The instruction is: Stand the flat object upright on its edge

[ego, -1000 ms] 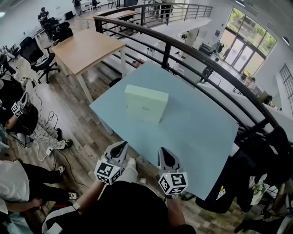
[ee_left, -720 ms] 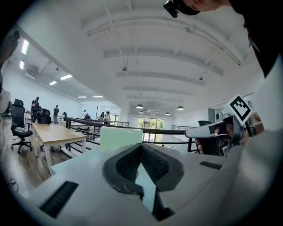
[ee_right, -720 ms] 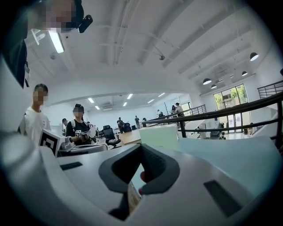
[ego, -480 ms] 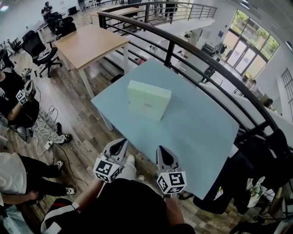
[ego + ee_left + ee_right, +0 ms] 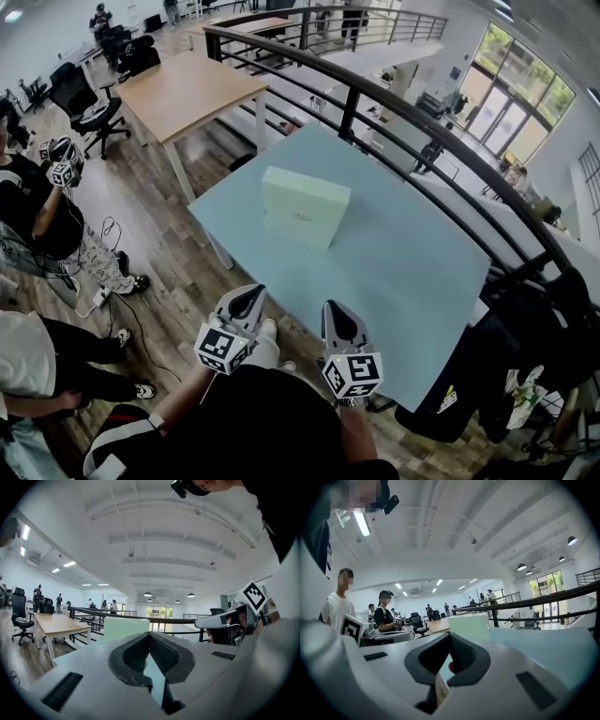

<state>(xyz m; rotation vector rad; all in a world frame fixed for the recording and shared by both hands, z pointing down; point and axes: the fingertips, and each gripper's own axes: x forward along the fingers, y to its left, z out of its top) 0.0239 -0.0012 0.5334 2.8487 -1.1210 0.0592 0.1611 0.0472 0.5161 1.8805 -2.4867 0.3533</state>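
a pale blue table point(image 5: 412, 272) stands by the black railing point(image 5: 394, 103). the pale green box point(image 5: 304, 206) lies flat near its far left corner. left gripper point(image 5: 246, 302) and right gripper point(image 5: 339, 322) hover at the near edge, both clenched and empty.

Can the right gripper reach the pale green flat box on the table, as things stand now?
Probably yes. The pale green flat square box lies alone on the light blue table, and only bare tabletop separates it from the right gripper. Its jaws are shut, so they must open first.
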